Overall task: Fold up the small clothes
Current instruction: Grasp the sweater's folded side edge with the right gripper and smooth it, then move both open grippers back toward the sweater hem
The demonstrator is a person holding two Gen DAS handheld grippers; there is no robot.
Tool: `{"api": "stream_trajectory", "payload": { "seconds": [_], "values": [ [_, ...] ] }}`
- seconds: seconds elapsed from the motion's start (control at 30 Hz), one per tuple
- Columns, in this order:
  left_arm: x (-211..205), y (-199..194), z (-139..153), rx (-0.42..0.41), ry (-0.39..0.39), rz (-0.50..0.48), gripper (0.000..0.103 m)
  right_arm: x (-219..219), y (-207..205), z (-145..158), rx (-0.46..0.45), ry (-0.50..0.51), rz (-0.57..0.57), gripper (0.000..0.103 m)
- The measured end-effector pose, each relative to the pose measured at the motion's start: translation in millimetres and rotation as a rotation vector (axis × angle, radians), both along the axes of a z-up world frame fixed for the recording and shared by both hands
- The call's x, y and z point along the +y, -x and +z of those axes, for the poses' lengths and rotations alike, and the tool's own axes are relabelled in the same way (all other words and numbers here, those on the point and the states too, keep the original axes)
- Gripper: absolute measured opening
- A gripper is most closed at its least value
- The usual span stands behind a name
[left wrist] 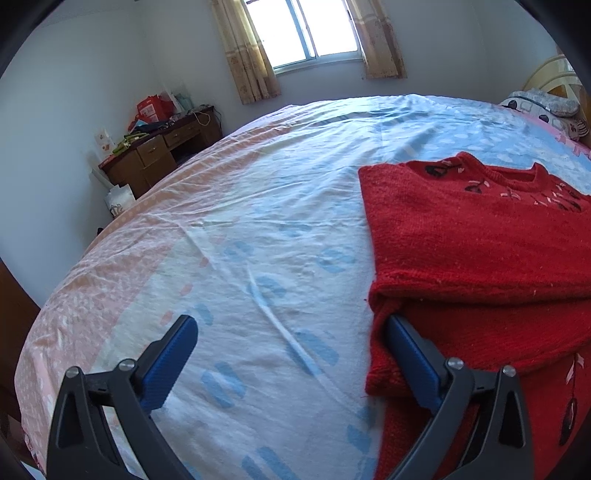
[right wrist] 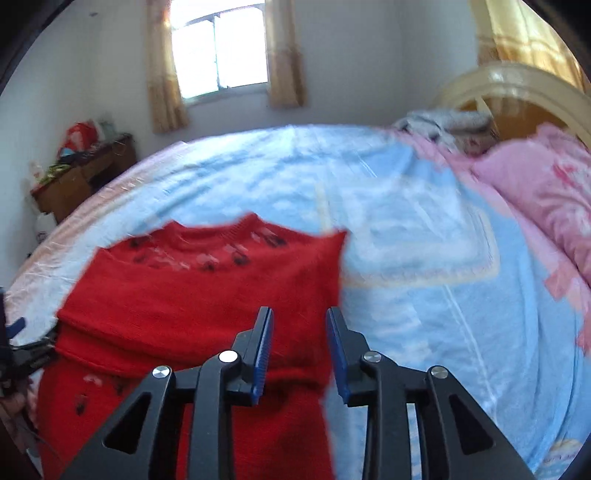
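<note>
A red knitted sweater (left wrist: 476, 236) with dark and pink flowers near its collar lies on the bed, one layer folded over another. My left gripper (left wrist: 291, 321) is open wide. Its right finger (left wrist: 410, 350) rests against the sweater's left edge, with the tip tucked at the fold, and its left finger (left wrist: 177, 350) is over bare sheet. In the right wrist view the sweater (right wrist: 192, 295) fills the lower left. My right gripper (right wrist: 298, 314) hovers open over its right edge, with red knit showing between the pads but not pinched. The left gripper (right wrist: 18, 332) shows at the far left edge.
The bed sheet (left wrist: 240, 221) is light blue and pink and wrinkled. A pink quilt (right wrist: 546, 199) and a rounded headboard (right wrist: 509, 85) lie to the right. A cluttered wooden desk (left wrist: 159, 151) stands by the far-left wall, under a curtained window (left wrist: 303, 29).
</note>
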State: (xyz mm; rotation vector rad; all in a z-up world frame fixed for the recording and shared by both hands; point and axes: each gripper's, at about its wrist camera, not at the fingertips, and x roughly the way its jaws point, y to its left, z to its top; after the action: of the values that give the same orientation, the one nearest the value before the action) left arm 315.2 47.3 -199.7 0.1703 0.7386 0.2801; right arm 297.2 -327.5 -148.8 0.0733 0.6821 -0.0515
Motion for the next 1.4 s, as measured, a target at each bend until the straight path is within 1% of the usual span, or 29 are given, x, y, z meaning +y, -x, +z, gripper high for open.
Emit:
{"api": "stream_trajectory", "payload": {
  "seconds": [0.03,0.13,0.23,0.27,0.37,0.43,0.5,0.57,0.67,0.7,0.8,0.93,1.07,1.17,1.23,1.27,1.33,1.4],
  "values": [
    [0,0,0,0.001,0.000,-0.001,0.103,10,-3,3,-0.004,0.007,0.038,0.040],
    [4,1,2,0.004,0.031,-0.010,0.103,37,-20,-1,0.024,0.014,0.120,0.041],
    [10,6,10,0.003,0.083,-0.029,0.103,43,-33,-12,0.052,0.013,0.110,0.041],
    [10,12,15,-0.020,0.089,-0.039,0.103,42,-37,-18,0.068,0.006,0.105,0.041],
    [3,22,31,-0.111,0.049,-0.068,0.103,37,-37,-33,0.104,-0.004,0.083,0.041],
    [-4,18,37,-0.127,0.040,-0.100,0.103,33,-37,-46,0.139,-0.006,0.072,0.041],
    [-10,7,38,-0.111,0.035,-0.111,0.103,31,-35,-49,0.133,-0.008,0.079,0.041],
    [-15,-7,33,-0.085,0.023,-0.105,0.103,33,-33,-49,0.129,0.012,0.086,0.041],
    [-18,-26,13,0.012,0.014,-0.091,0.103,33,-31,-49,0.128,0.021,0.092,0.041],
    [-17,-26,8,0.028,0.016,-0.086,0.103,32,-28,-50,0.124,0.021,0.097,0.041],
    [-12,-23,9,0.018,0.050,-0.086,0.103,29,-24,-53,0.111,0.018,0.107,0.041],
    [-11,-21,10,0.020,0.065,-0.092,0.103,29,-19,-51,0.111,0.017,0.108,0.042],
    [-13,-5,11,0.033,0.071,-0.116,0.103,29,-7,-46,0.106,0.015,0.105,0.043],
    [-15,5,11,0.035,0.082,-0.126,0.103,31,0,-47,0.106,0.036,0.110,0.043],
    [-15,13,14,0.032,0.094,-0.134,0.103,30,4,-46,0.103,0.023,0.107,0.044],
    [-16,17,17,0.029,0.101,-0.141,0.103,29,6,-44,0.102,0.015,0.105,0.044],
    [-16,23,21,0.021,0.113,-0.151,0.103,29,12,-42,0.102,-0.001,0.106,0.048],
    [-16,32,28,0.008,0.128,-0.166,0.103,30,18,-40,0.098,-0.011,0.109,0.049]
  ]
}}
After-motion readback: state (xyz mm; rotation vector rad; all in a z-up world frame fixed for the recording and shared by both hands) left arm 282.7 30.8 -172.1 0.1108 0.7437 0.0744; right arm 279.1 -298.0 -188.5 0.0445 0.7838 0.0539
